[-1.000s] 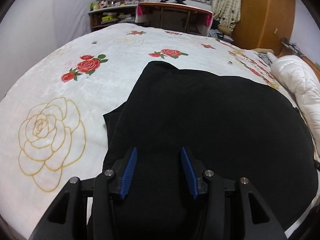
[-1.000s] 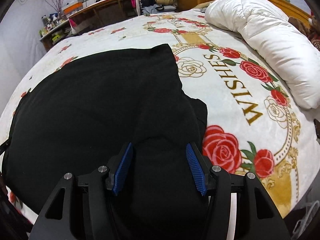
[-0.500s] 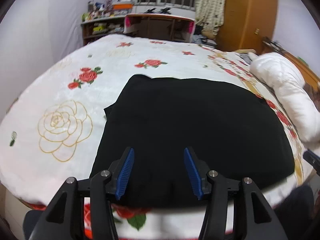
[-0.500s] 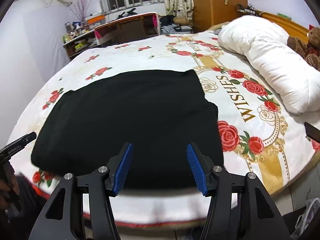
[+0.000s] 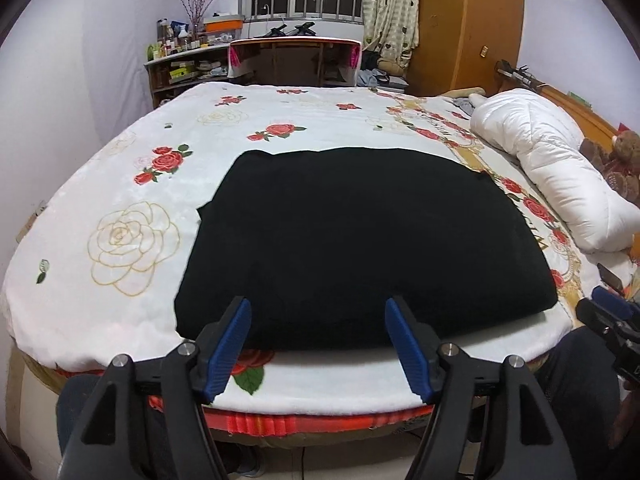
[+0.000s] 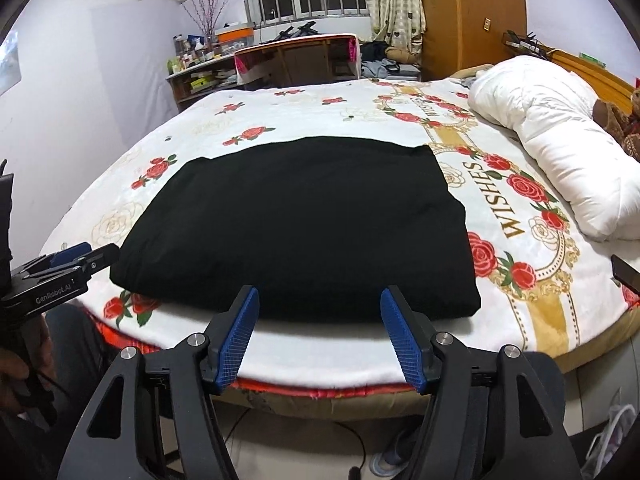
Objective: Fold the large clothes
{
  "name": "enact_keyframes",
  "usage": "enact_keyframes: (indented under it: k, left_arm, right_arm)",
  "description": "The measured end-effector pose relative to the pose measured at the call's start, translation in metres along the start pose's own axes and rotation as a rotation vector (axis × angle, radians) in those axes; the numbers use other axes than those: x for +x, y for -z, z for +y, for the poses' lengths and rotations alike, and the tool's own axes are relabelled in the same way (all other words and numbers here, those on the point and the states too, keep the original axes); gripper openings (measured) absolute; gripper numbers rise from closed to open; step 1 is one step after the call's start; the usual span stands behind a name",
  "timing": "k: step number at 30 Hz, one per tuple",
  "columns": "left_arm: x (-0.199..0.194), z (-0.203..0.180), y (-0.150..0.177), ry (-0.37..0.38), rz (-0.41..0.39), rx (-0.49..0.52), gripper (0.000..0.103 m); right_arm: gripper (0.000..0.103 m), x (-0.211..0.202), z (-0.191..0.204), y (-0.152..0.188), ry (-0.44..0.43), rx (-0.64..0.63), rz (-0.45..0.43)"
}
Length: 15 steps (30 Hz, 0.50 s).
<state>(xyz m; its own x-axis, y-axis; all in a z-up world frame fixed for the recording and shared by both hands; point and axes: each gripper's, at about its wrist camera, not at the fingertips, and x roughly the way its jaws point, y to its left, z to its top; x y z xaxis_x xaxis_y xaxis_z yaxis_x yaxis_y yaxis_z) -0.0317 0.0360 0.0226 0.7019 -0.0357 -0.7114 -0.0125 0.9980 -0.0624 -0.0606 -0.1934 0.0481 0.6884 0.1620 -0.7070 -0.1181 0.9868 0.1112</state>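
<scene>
A large black garment (image 5: 360,240) lies folded into a flat rectangle on the rose-patterned bedspread (image 5: 132,240), near the bed's front edge; it also shows in the right wrist view (image 6: 304,224). My left gripper (image 5: 318,312) is open and empty, held back off the bed's front edge, short of the garment's near left part. My right gripper (image 6: 320,304) is open and empty, back off the edge in front of the garment's near right part. Each gripper shows at the side of the other's view: the right one (image 5: 612,316) and the left one (image 6: 64,266).
A rolled white duvet (image 5: 548,168) and a brown teddy bear (image 5: 620,160) lie along the bed's right side. A desk (image 5: 292,60), cluttered shelves (image 5: 180,64) and a wooden wardrobe (image 5: 468,24) stand beyond the bed's far end. A dark phone-like object (image 6: 626,270) lies at the bed's right edge.
Both grippers have pulled back and up from over the garment to beyond the bed's front edge. The garment stays flat on the bed. Both stay open.
</scene>
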Motion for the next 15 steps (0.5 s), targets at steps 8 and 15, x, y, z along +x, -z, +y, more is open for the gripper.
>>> enact_keyframes:
  k: [8,15]
  left_arm:
    - [0.0022,-0.0021,0.0054,0.003,0.021,-0.015,0.072]
    - [0.0015,-0.0052,0.0074,0.012,0.024,-0.004,0.072]
  right_arm:
    - [0.064,-0.0006,0.0043,0.0028,0.006,-0.010,-0.002]
    - [0.064,0.0012,0.0074,0.0038,0.004,-0.020,0.004]
